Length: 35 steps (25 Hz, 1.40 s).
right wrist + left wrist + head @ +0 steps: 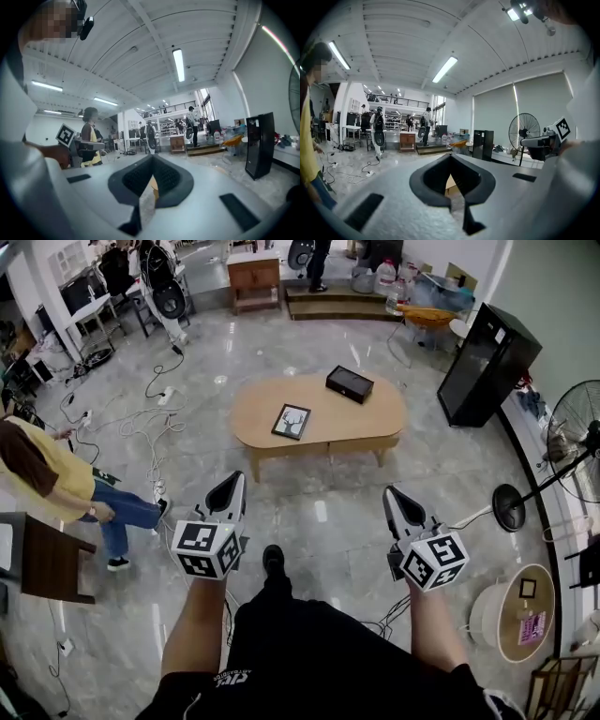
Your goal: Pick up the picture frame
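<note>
Left tongs (pixel 231 491): shut, nothing in them. Right tongs (pixel 396 502): shut too, empty. Both are held out side by side over the floor (pixel 319 545), well short of the counter (pixel 361 418).

Picture frame (pixel 292 421) lies flat on the counter's near-left part, dark rim, pale print facing up, well apart from both tongs. Black box (pixel 350 383) sits toward the far side of the same top, apart from the frame.

In both gripper views the closed jaws block most of what's ahead. Only a tan sliver shows through the notch, and the frame can't be made out there. Forearms (pixel 197 624) are cut off at the bottom of the head view. Seated person (pixel 56 479) at left is cropped by the edge.

Floor is grey polished marble, cables (pixel 141 423) strewn at left. Black cabinet (pixel 486 364) and standing fan (pixel 579 437) at right.
</note>
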Tool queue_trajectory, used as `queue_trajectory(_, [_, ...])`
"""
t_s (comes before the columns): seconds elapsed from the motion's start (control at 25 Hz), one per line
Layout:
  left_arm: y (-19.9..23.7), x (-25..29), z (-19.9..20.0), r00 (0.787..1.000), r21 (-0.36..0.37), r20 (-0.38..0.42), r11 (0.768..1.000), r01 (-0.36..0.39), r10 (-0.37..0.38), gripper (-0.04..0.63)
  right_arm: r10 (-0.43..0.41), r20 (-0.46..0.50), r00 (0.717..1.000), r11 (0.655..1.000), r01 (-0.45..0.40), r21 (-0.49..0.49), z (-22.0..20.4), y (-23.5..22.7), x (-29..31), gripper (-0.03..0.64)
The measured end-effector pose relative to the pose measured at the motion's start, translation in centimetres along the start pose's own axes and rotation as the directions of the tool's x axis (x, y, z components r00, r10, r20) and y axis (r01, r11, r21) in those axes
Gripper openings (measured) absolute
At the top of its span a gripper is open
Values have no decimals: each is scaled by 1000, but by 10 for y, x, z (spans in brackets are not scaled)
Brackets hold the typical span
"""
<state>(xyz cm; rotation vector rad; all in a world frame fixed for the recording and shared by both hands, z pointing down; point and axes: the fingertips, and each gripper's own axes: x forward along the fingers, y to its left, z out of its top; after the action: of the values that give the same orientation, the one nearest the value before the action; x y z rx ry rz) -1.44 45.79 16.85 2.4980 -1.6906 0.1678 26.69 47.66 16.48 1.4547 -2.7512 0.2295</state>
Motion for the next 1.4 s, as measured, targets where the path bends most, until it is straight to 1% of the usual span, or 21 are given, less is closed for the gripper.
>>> queue_trajectory(0.16, [21,25,-5,1000,-17,-3,1000,7,-7,0,-7,-20,1000,1000,8,16,-4,-10,32,5])
queue_trajectory(0.36, [64,73,-8,1000,-46,-14,999,7,-8,0,-2,-59,998,1000,3,22,-7,-23,93,5])
queue_trajectory(0.56, [118,129,-3,999,-66,-23,998,22,-24,0,2,-95,995,999,1,32,-6,-32,172,5])
queue_trajectory(0.76, [176,177,10,999,-71,-18,997,31,-32,0,9,-121,993,999,-6,33,1,-33,246,5])
queue_trajectory(0.96, [224,217,12,998,-79,-24,995,58,-60,0,-6,-141,990,999,12,42,1,-35,307,5])
queue_trajectory(1.16, [254,248,11,995,-85,-40,992,89,-93,0,-19,-154,988,999,26,47,-1,-33,348,5])
queue_trajectory(1.4, [270,283,13,993,-94,-47,990,105,-110,0,-39,-184,982,997,52,65,-5,-56,377,5])
